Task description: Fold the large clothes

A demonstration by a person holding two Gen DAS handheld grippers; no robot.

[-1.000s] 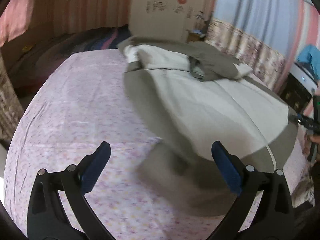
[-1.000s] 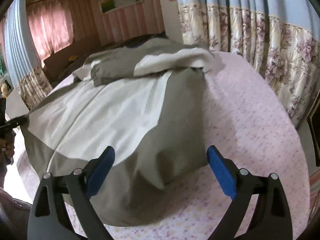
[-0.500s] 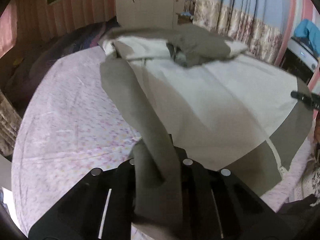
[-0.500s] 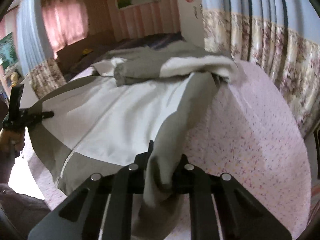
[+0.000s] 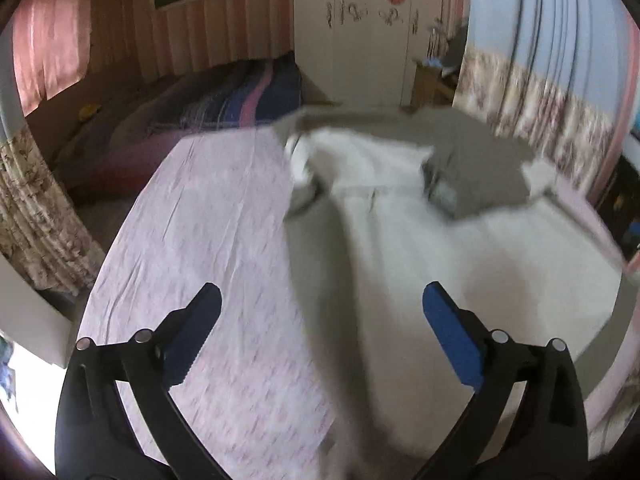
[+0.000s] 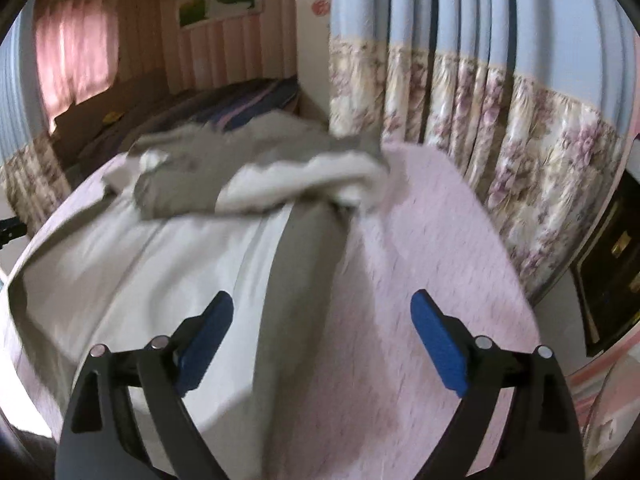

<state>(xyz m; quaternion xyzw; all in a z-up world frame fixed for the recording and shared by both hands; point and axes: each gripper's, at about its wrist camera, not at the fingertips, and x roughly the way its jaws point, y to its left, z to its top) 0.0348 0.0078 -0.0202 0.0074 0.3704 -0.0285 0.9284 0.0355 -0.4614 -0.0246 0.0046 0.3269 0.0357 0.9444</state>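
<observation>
A large grey-and-white garment (image 5: 460,260) lies spread on the bed, its far part folded over in a grey heap (image 5: 472,160). A grey side strip (image 5: 316,260) runs along its left edge. My left gripper (image 5: 320,292) hovers above that strip, its jaws opening wide with nothing between them. In the right wrist view the same garment (image 6: 160,280) shows its other grey strip (image 6: 304,264) next to the pink sheet. My right gripper (image 6: 322,299) hangs over that strip, jaws opening, with no cloth between the pads. Both views are blurred by motion.
The bed's pink flowered sheet (image 5: 208,208) lies bare on the left of the garment and, in the right wrist view, on its right (image 6: 420,240). Flowered curtains (image 6: 520,140) hang close by. A dark striped blanket (image 5: 240,96) and a white wardrobe (image 5: 360,32) stand beyond.
Half a second ago each gripper was shut on a grey edge of the garment. Both have let go and risen, and the grey strips lie flat on the bed.
</observation>
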